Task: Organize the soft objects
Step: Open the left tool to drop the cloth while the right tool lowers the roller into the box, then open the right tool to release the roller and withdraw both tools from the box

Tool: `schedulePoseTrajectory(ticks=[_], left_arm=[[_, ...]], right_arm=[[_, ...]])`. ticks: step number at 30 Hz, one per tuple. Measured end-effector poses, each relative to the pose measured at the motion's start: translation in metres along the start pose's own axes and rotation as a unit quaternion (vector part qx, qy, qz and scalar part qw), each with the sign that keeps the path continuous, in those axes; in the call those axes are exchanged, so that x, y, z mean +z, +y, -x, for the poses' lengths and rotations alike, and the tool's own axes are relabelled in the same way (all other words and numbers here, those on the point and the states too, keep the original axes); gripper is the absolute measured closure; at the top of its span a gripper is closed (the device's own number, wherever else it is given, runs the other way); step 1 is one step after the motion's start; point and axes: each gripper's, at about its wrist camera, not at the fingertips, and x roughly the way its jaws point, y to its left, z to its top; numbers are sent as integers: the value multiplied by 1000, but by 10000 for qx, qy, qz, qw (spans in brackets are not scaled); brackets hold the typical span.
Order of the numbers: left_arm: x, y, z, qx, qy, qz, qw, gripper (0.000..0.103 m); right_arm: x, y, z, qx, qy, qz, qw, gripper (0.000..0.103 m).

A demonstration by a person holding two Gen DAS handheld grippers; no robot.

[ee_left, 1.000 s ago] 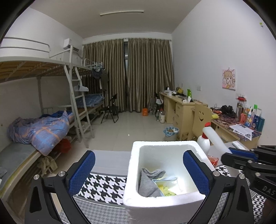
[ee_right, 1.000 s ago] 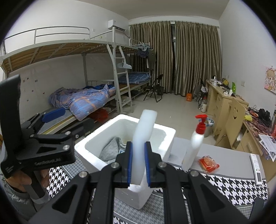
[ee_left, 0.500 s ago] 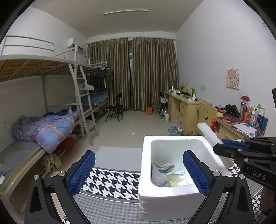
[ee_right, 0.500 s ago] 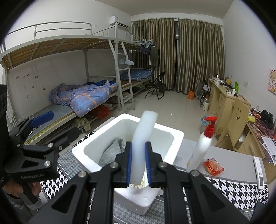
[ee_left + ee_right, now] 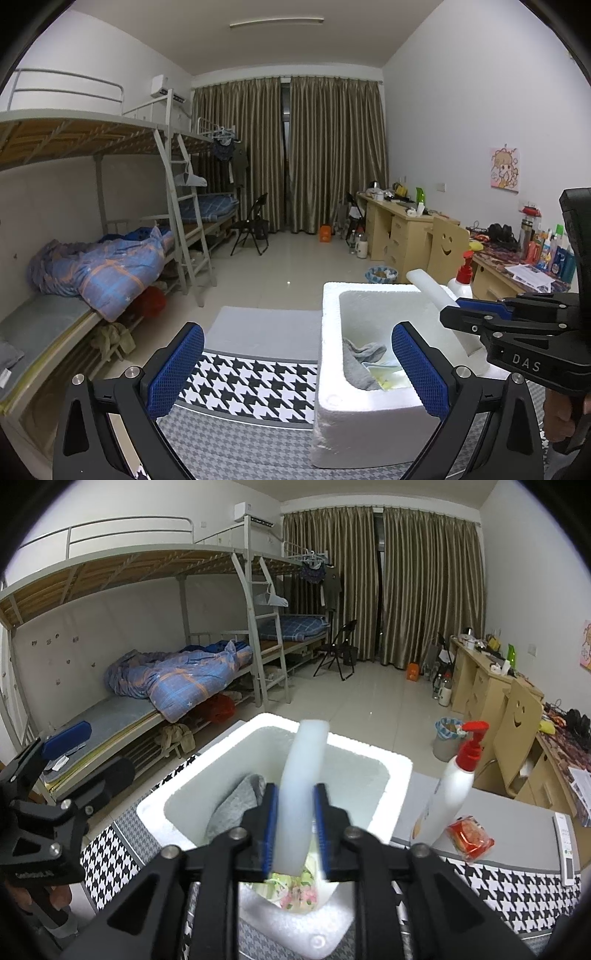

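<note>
My right tongs point(image 5: 293, 834) are opening around the foam strip point(image 5: 301, 775), upright over the box point(image 5: 391, 771). Foam reads light, squashy; I grip mid-length, gently. Left tongs point(image 5: 297, 369) spread, empty, near the box.

White foam box point(image 5: 354, 410) sat on the houndstooth mat point(image 5: 255, 384), with a grey cloth point(image 5: 360, 360) inside. Left gripper point(image 5: 297, 373) stood wide open just before the box, nothing between its blue pads. Right of the box, the right gripper point(image 5: 452, 308), jaws opening, had a white foam strip point(image 5: 430, 291) slanting over the box's right rim.
</note>
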Motion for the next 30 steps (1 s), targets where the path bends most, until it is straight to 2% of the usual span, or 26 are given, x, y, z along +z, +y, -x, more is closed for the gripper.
schedulePoseTrajectory(ticks=[2, 4, 7, 17, 23, 30], left_arm=[[0, 2, 0, -3, -16, 31, 10000, 1], [0, 2, 1, -12, -32, 27, 10000, 1], [0, 1, 0, -30, -27, 28, 10000, 1], [0, -3, 1, -77, -32, 3, 10000, 1], [2, -8, 7, -162, -72, -36, 9998, 1], [5, -17, 18, -282, -140, -71, 9995, 1]], right_arm=[[0, -1, -1, -66, 12, 28, 10000, 69], [0, -2, 2, -14, -8, -16, 10000, 41], [1, -1, 9, 9, -140, 0, 9999, 31], [0, -7, 24, -79, -269, -98, 9996, 19], [-7, -4, 44, -340, -503, 33, 9981, 11], [-15, -2, 74, -449, -823, -18, 9956, 3]])
